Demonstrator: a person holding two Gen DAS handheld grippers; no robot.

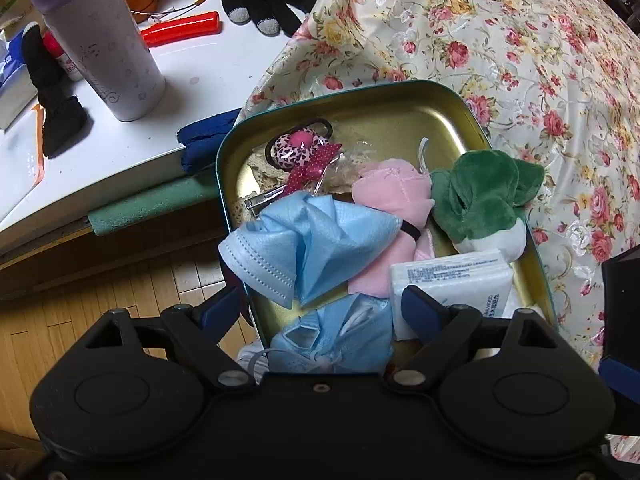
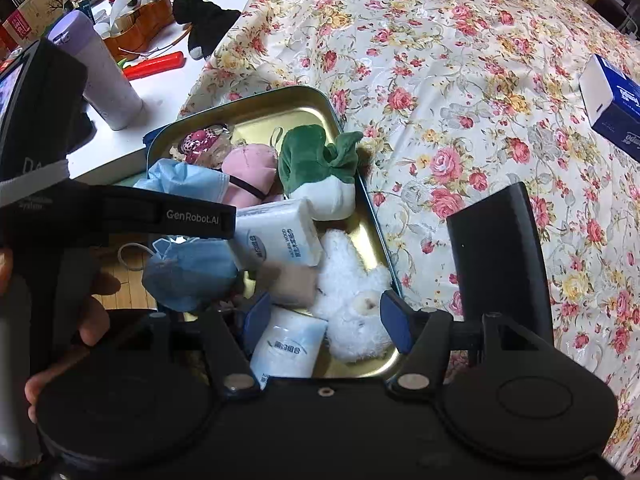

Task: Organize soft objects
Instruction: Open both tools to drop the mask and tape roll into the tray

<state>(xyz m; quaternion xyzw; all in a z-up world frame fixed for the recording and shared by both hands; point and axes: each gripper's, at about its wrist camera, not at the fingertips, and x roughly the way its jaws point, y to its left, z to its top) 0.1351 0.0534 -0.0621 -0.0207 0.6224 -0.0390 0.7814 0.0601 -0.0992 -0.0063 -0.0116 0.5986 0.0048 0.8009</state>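
Tin (image 1: 460,98) is sitting on the floral bed, crammed with soft items. Both tools are hovering over it, gripping nothing: left tool (image 1: 320,308) open above a blue mask (image 1: 332,344), right tool (image 2: 326,320) part-open over tissue pack (image 2: 288,344) and white plush (image 2: 356,312). Lower straight; pinch one item only.

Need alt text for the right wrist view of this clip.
The open right claw hangs over a gold tin tray on a floral cloth, above a white plush toy and a tissue pack. The tray also holds blue masks and a green-leafed plush.
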